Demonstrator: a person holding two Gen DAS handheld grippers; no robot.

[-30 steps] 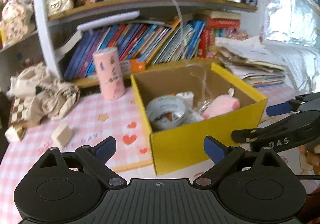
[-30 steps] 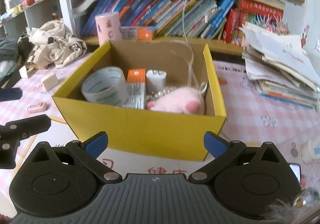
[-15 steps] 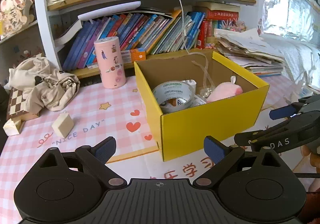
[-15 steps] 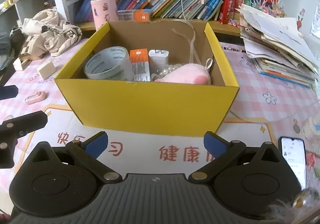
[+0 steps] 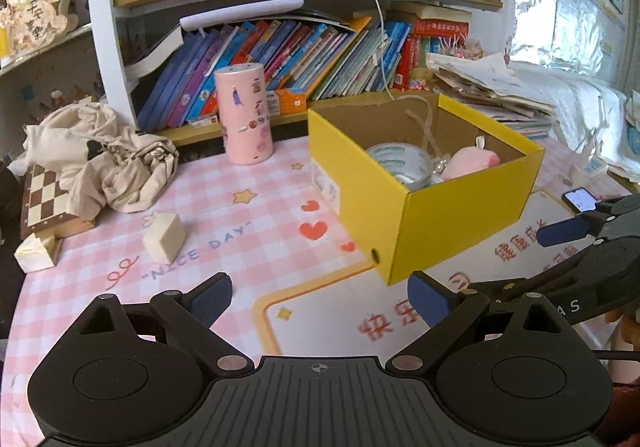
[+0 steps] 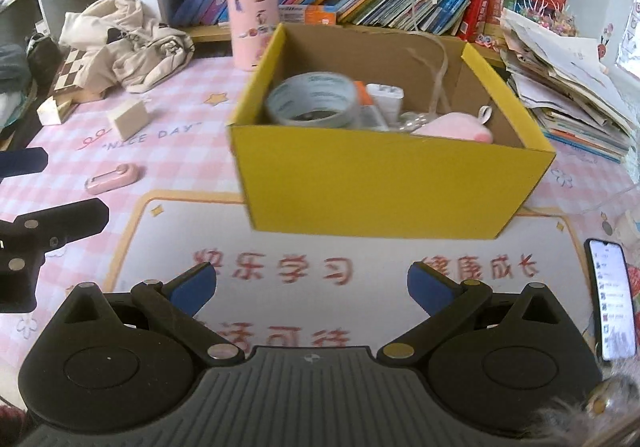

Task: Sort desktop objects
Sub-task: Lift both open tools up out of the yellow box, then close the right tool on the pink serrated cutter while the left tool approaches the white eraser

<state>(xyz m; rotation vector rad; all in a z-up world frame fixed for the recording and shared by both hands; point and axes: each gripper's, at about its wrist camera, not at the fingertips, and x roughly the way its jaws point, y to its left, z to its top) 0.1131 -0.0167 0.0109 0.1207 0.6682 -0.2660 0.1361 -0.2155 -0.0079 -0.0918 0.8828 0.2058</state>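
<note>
A yellow cardboard box (image 6: 392,183) stands on the desk mat; it also shows in the left wrist view (image 5: 460,219). Inside lie a tape roll (image 6: 312,101), a white charger (image 6: 386,95), an orange-topped packet (image 6: 366,103) and a pink plush (image 6: 456,127). My right gripper (image 6: 312,287) is open and empty, in front of the box. My left gripper (image 5: 320,299) is open and empty, left of the box. A beige block (image 6: 128,119) and a pink clip (image 6: 114,177) lie on the pink cloth.
A pink canister (image 5: 244,115) stands by the bookshelf (image 5: 280,59). Crumpled beige cloth (image 5: 104,159) covers a chessboard (image 5: 48,203) at left. A phone (image 6: 610,299) lies at right. Paper stacks (image 6: 560,87) sit right of the box.
Both grippers have pulled back from the box, so it looks smaller and farther. The left view has swung left, showing more pink cloth. Both stay open.
</note>
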